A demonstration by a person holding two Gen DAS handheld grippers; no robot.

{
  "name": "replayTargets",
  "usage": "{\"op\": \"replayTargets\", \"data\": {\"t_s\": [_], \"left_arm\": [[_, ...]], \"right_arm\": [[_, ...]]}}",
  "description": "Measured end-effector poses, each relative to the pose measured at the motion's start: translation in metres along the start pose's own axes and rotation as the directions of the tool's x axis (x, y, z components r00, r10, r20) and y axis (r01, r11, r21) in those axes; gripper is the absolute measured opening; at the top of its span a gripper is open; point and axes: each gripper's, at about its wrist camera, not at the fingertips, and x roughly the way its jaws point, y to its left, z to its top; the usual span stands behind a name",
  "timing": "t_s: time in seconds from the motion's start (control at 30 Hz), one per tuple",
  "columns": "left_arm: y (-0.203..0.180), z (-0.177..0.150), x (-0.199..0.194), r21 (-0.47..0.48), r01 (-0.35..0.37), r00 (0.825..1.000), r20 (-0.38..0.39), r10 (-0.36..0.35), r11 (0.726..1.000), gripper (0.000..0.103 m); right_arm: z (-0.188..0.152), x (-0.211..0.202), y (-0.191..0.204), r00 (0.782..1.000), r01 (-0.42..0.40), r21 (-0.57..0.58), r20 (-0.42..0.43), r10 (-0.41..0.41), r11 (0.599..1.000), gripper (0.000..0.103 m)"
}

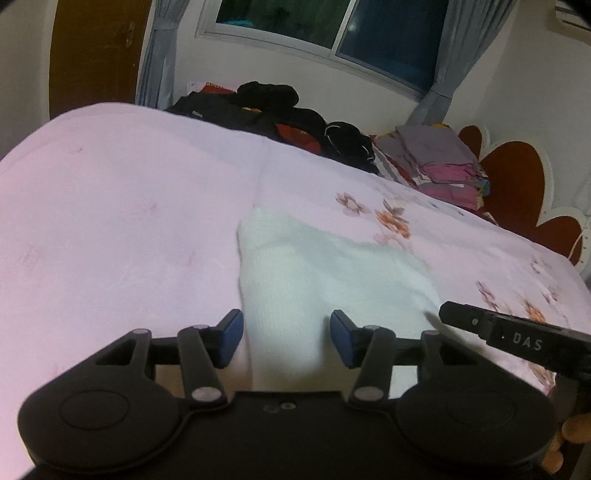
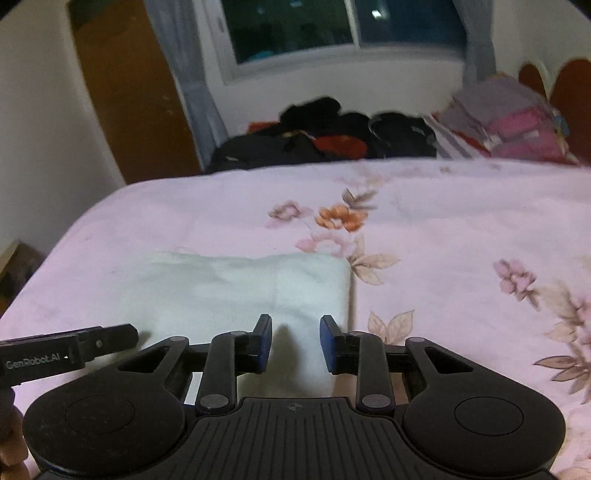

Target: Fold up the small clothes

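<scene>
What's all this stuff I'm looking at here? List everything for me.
white cloth: one, white, flat on the bed just ahead of both claws
bedsheet: one, pink with flowers, covering the bed
dark clothes pile: one heap, black and red, far edge of bed
folded stack: one, grey and pink, by the headboard
headboard: one, red-brown
window: one, dark, grey curtains
left claw: black, blue pads, open
right claw: black, blue pads, open
</scene>
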Motion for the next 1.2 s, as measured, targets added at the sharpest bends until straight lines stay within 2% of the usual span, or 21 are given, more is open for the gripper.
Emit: {"op": "replayTargets", "data": {"t_s": [0.17, 0.23, 0.3, 0.4, 0.63, 0.83, 0.97, 1.07, 1.2], "left_arm": [[-0.003, -0.024, -0.012, 0.001, 0.0, 0.999, -0.039, 0.001, 1.0, 0.05], [-0.004, -0.029, -0.009, -0.004, -0.007, 0.998, -0.064, 0.007, 1.0, 0.05], [-0.007, -0.03, -0.006, 0.002, -0.012, 0.997, -0.077, 0.013, 1.0, 0.05], [-0.013, -0.029, -0.006, 0.03, -0.027, 0.996, -0.082, 0.03, 0.999, 0.05], [-0.018, -0.037, -0.018, 0.032, -0.025, 0.995, -0.097, 0.028, 0.999, 0.05], [-0.022, -0.05, -0.021, 0.041, -0.026, 0.993, -0.118, 0.031, 0.999, 0.058], [-0.024, -0.059, -0.024, 0.063, -0.023, 0.993, -0.117, 0.03, 0.998, 0.062], [-0.024, -0.064, -0.027, 0.072, -0.027, 0.993, -0.112, 0.035, 0.997, 0.067], [-0.025, -0.075, -0.028, 0.095, -0.033, 0.994, -0.098, 0.043, 0.995, 0.069]], "right_arm": [[-0.028, -0.022, 0.007, 1.0, 0.012, -0.009, -0.012, -0.012, 1.0, 0.03], [-0.037, -0.018, 0.006, 0.998, 0.055, -0.012, -0.032, -0.055, 0.998, 0.03], [-0.041, -0.01, 0.0, 0.996, 0.06, 0.026, -0.066, -0.058, 0.998, 0.03], [-0.044, -0.008, -0.004, 0.995, 0.071, 0.042, -0.075, -0.068, 0.997, 0.03], [-0.063, -0.046, 0.0, 0.996, 0.053, 0.027, -0.069, -0.051, 0.998, 0.03], [-0.094, -0.051, 0.001, 0.985, 0.095, -0.038, -0.14, -0.099, 0.995, 0.03], [-0.096, -0.053, 0.003, 0.984, 0.104, -0.046, -0.14, -0.109, 0.994, 0.03], [-0.104, -0.054, 0.008, 0.983, 0.114, -0.105, -0.131, -0.128, 0.988, 0.03], [-0.107, -0.052, 0.005, 0.984, 0.113, -0.095, -0.126, -0.125, 0.989, 0.03]]}}
